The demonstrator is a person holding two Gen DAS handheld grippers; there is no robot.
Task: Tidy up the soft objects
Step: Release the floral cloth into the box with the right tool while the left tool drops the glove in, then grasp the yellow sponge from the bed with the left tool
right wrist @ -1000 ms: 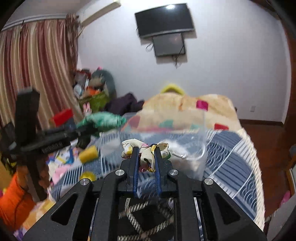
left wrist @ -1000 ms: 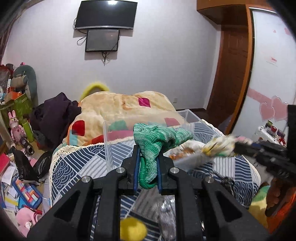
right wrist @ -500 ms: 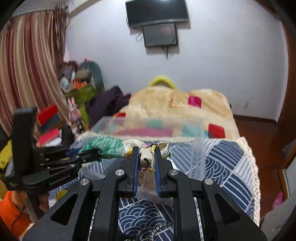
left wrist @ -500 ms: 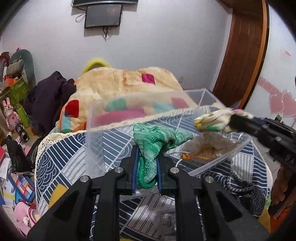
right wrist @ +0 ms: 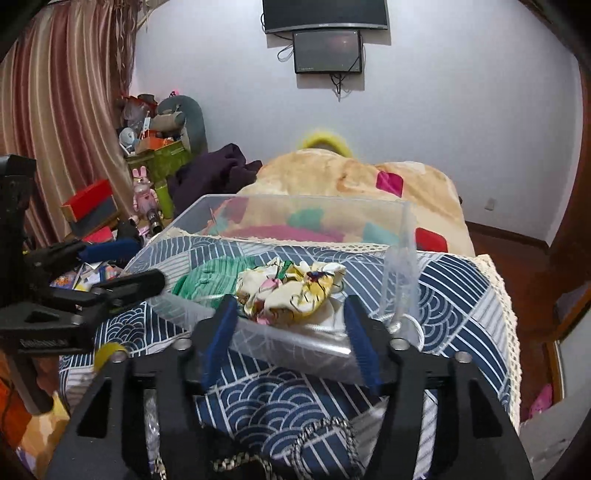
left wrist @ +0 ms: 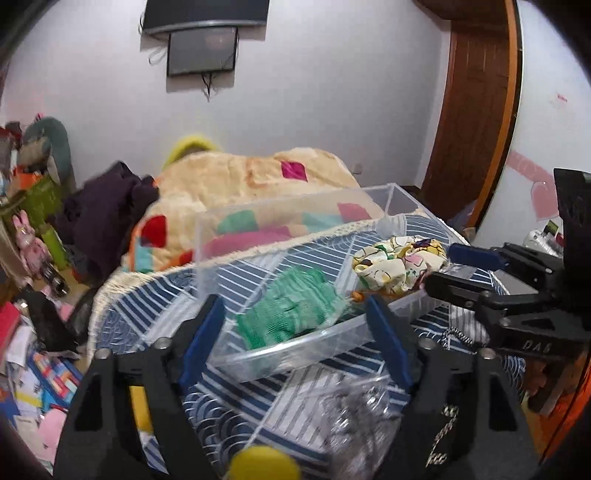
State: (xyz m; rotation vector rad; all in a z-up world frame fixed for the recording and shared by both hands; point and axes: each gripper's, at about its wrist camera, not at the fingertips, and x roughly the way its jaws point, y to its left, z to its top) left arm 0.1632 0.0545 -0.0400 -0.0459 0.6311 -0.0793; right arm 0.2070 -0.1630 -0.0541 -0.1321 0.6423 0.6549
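Two soft pieces lie inside the clear plastic bin: a green knitted cloth, crumpled and ribbed, and a cream floral scrunchie with yellow, pink and dark marks, bunched into folds. In the left wrist view the green cloth sits at about 12 o'clock from the left gripper, and the scrunchie lies at 2 o'clock, just beside it toward the bin's right end. In the right wrist view the scrunchie is at 12 o'clock from the right gripper, with the green cloth at 11 o'clock. Both grippers have their blue-padded jaws spread wide and grip nothing. The count is one bin, two soft items, two grippers. The bin rests on a bed cover printed with navy and white wave patterns, edged in cream lace. Beyond it lies a beige patchwork blanket, a dark purple garment at 10 o'clock, a white wall with a mounted television, and striped curtains at 9 o'clock.
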